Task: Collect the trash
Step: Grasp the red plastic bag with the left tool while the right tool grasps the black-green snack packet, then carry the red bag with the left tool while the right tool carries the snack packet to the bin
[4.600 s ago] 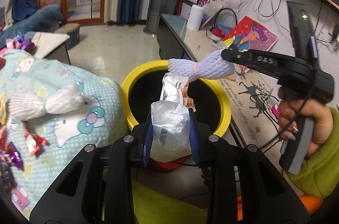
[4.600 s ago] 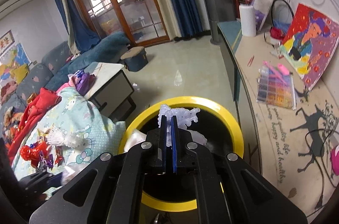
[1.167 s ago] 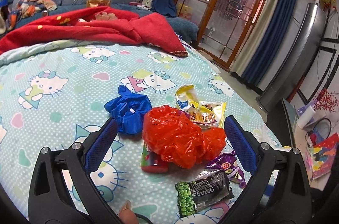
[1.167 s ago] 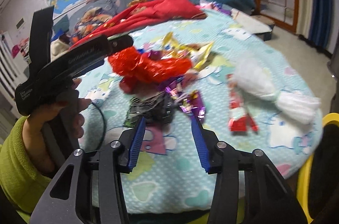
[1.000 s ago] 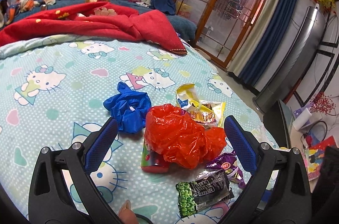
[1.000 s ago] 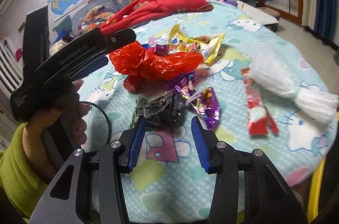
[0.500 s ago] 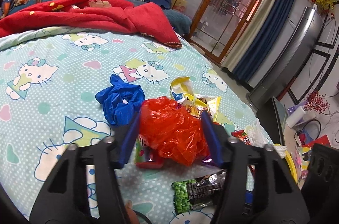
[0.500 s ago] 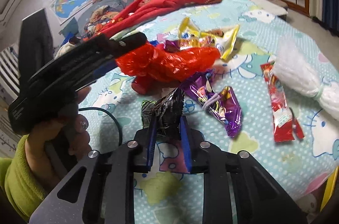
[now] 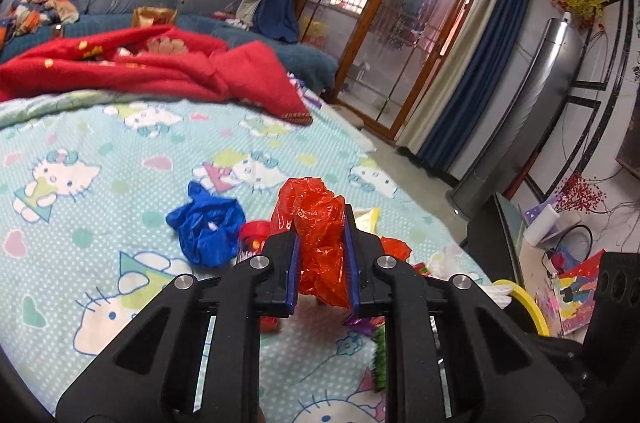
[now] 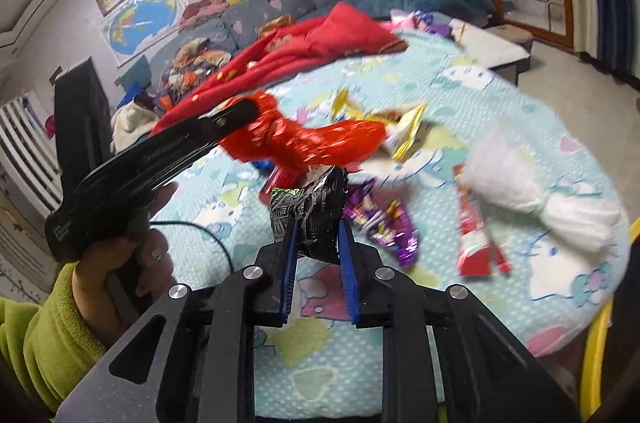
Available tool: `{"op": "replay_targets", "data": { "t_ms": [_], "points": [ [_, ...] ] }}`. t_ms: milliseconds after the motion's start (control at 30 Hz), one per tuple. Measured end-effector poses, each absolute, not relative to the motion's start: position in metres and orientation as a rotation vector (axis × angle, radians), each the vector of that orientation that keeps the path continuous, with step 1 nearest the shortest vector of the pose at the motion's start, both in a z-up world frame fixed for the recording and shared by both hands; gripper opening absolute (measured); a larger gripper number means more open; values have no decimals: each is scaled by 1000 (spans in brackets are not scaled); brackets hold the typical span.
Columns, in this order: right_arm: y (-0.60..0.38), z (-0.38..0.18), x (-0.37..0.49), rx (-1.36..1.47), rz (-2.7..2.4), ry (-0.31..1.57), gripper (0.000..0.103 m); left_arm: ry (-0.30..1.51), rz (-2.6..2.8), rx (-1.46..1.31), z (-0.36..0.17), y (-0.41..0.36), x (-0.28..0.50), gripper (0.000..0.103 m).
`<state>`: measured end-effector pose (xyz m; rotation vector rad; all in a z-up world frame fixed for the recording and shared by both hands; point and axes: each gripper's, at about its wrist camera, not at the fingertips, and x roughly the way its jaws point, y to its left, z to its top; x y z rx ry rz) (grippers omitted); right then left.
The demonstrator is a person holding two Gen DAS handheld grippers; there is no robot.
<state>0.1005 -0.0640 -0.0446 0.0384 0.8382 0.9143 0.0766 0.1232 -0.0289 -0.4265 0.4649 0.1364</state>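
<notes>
A: While your left hand-held gripper [image 9: 320, 265] has just been closing, what does it have?

B: Your blue pads are clamped on the crumpled red plastic bag [image 9: 318, 243], raised just above the cartoon-cat bedspread [image 9: 100, 191]. The crumpled blue plastic bag [image 9: 208, 233] lies just left of it.

A: And your right hand-held gripper [image 10: 318, 259]?

B: It is pinched on the black-and-green snack packet [image 10: 312, 213], narrowly open around it. Beyond, the purple foil wrapper [image 10: 384, 223] and the red wrapper [image 10: 476, 247] lie on the bed, the white foam net sleeve [image 10: 532, 191] far right.

A: The bin?

B: The yellow-rimmed bin's [image 9: 524, 303] edge shows at your right, beside the bed.
</notes>
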Motion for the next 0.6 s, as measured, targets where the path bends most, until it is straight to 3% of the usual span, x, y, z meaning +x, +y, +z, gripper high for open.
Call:
{"op": "replay_targets", "data": {
  "t_ms": [600],
  "points": [
    [-145, -11, 126, 116, 710, 694, 19, 390, 40, -370, 3, 92, 69, 12]
  ]
}}
